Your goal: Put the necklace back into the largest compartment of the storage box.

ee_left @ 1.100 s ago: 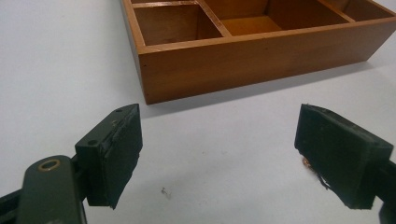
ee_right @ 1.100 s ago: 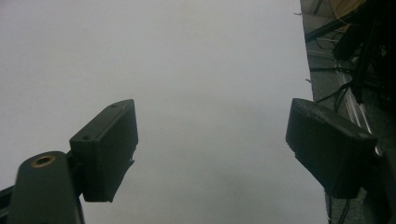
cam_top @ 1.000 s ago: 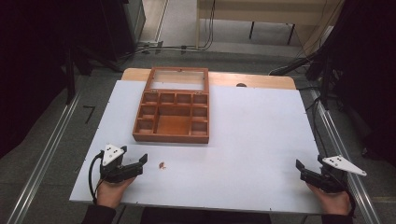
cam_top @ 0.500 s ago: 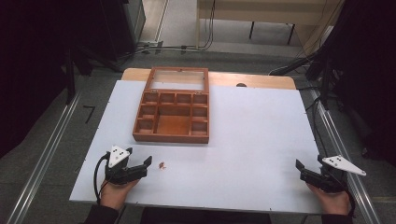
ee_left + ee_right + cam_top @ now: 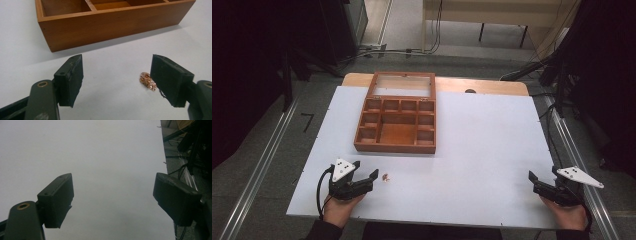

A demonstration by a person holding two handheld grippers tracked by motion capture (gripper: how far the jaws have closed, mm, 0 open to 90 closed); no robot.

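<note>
A: Left gripper (image 5: 362, 181) is held low with jaws spread, apparently to straddle the small glittery piece (image 5: 148, 81) lying on the table (image 5: 482, 150), near the wooden compartment box (image 5: 396, 119).

B: Right gripper (image 5: 546, 183) is also spread, parked at the table's edge, nothing held.

Left hand-held gripper (image 5: 364, 176): we record a black body with two flat, slab-like black jaws, a grey three-cornered plate on top bearing small dark dots, and a black cable looping off at 7 o'clock. In the left gripper view (image 5: 117, 80) we see a brass-coloured ringed hole on the arm of the left jaw and small screw holes on its top face.

Right hand-held gripper (image 5: 542, 181): we record the same black build, with a grey three-cornered plate pointing to 4 o'clock. The right gripper view (image 5: 113, 202) shows one brass-ringed hole.

Sleeves: dark, at both wrists.
</note>
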